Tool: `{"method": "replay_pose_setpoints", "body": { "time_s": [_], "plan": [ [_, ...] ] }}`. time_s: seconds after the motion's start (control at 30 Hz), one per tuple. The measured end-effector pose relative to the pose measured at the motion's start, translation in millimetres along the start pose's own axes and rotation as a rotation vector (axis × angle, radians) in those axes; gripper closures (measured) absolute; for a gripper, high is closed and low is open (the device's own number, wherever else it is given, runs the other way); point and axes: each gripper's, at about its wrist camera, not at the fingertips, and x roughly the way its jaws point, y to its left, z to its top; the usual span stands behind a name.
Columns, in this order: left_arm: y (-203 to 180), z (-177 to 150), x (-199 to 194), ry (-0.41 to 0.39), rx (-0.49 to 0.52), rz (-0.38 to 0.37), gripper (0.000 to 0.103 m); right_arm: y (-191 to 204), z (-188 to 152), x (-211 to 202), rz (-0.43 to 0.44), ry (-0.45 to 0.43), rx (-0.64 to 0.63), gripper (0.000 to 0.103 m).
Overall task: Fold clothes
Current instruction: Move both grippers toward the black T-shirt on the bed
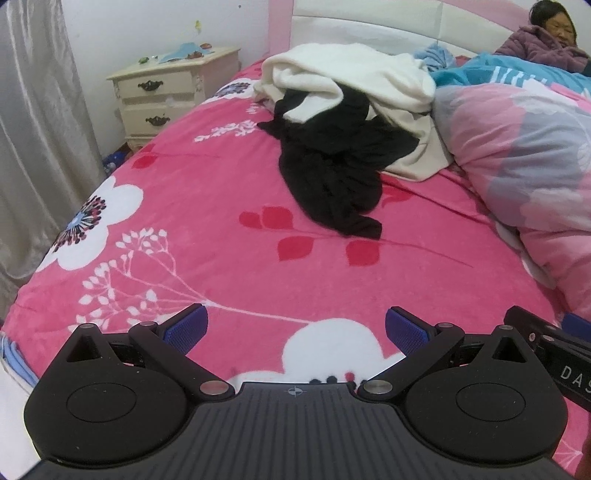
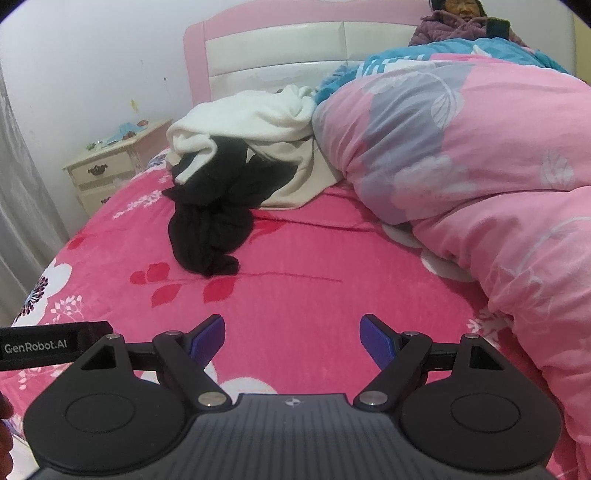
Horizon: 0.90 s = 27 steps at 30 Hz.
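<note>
Both grippers are held low over the pink bed [image 1: 229, 229], and the blue fingers [image 1: 186, 326] of the left gripper [image 1: 295, 326] and the right gripper [image 2: 293, 338] are spread wide apart with nothing between them. Farther up the bed, a black garment [image 1: 332, 173] is seen in a crumpled heap, partly tucked under a white garment [image 1: 354, 74]. Just beside them, a big pink quilt [image 2: 480, 184] is piled up, and a person [image 2: 454, 22] is seen at the headboard.

Plush pink bedspread [image 1: 207, 206], matt black cloth garment [image 1: 332, 177], fleecy white garment [image 1: 351, 70].
</note>
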Motion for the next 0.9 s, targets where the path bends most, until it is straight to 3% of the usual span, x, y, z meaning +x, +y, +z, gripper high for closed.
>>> {"method": "replay_pose_setpoints", "body": {
  "time_s": [0.63,0.77,0.9],
  "plan": [
    [1.5,6.9,1.7,-0.02,0.018,-0.006,0.0,-0.7,1.8,1.8,0.004,-0.009,-0.029,0.02],
    [4.7,25.5,9.9,-0.123,0.065,-0.043,0.0,-8.8,6.6,13.5,0.079,-0.043,-0.086,0.019],
    [5.7,48.4,41.7,-0.194,0.104,-0.071,0.0,-17.2,19.3,47.1,0.12,-0.064,-0.141,0.019]
  ]
}}
